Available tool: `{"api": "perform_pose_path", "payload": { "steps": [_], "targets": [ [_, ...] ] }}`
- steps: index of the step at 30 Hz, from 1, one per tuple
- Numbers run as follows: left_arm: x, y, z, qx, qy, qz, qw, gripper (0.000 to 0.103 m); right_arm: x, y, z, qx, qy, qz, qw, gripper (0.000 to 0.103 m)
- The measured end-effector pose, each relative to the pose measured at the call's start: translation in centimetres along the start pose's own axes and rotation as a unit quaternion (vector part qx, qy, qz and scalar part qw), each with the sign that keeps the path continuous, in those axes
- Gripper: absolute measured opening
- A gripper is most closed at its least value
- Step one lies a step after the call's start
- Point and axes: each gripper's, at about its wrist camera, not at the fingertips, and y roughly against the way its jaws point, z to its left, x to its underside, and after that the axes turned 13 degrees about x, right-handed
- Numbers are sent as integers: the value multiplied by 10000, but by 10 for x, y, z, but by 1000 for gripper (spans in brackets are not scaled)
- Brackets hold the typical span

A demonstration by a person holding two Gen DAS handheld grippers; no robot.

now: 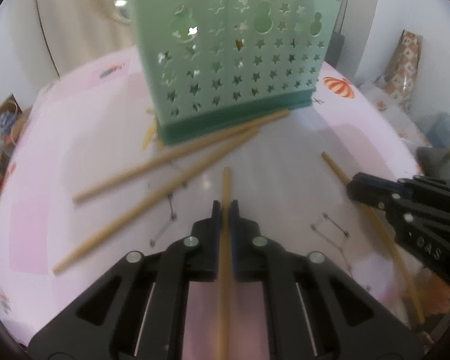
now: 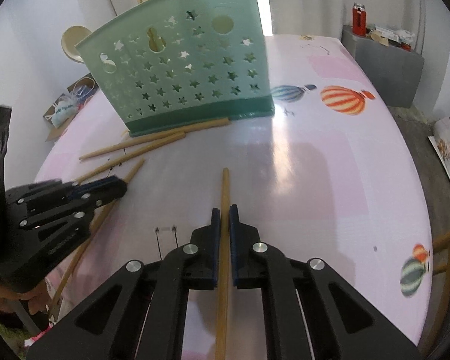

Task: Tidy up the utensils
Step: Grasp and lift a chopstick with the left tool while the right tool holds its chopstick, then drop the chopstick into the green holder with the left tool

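Note:
A green utensil basket [image 1: 228, 60] with star cut-outs stands upright on the pink table; it also shows in the right wrist view [image 2: 189, 75]. Two loose wooden chopsticks [image 1: 171, 162] lie crossed in front of its base, also seen in the right wrist view [image 2: 141, 147]. My left gripper [image 1: 225, 207] is shut on a chopstick [image 1: 225, 270] that points at the basket. My right gripper [image 2: 224, 210] is shut on another chopstick [image 2: 223, 255]. Each gripper shows in the other's view: the right gripper [image 1: 354, 186] at the right, the left gripper [image 2: 120, 184] at the left.
The pink tablecloth [image 2: 315, 165] carries balloon prints [image 2: 342, 99]. A grey box [image 2: 384, 63] with a red bottle [image 2: 358, 19] stands beyond the far right corner. Bags and a cardboard box [image 2: 66, 111] sit off the left edge.

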Motion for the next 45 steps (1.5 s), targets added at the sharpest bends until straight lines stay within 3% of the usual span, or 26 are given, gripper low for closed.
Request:
{"api": "perform_pose_path", "payload": {
  "steps": [4, 10, 14, 17, 18, 24, 31, 37, 42, 45],
  "targets": [
    [9, 7, 0, 209, 62, 114, 9997, 5, 9, 4, -6, -99, -136, 29, 9999, 6],
    [6, 3, -4, 140, -70, 231, 9996, 17, 7, 4, -5, -92, -125, 29, 9999, 6],
    [4, -1, -12, -44, -299, 278, 9992, 18, 7, 3, -4, -105, -136, 22, 9998, 6],
    [3, -2, -11, -50, -314, 269, 9991, 14, 8, 4, -6, -124, -158, 16, 9998, 6],
    [3, -1, -11, -69, -313, 263, 9991, 5, 8, 4, -6, -129, -164, 13, 9998, 6],
    [2, 6, -2, 98, -118, 221, 9996, 4, 9, 3, -7, -158, -168, -27, 9997, 6],
    [-10, 61, 6, 154, -8, -389, 9991, 4, 10, 3, -11, -264, -212, -66, 9994, 6],
    [-33, 116, 9, 262, 136, -1108, 9934, 4, 10, 2, -13, -322, -249, -81, 9991, 6],
    [-63, 160, -2, 360, -13, -1909, 9810, 4, 9, 2, -13, -334, -269, -91, 9990, 6],
    [-89, 185, -11, 472, -147, -2439, 9685, 4, 9, 2, -12, -340, -270, -102, 9990, 6]
  ]
}}
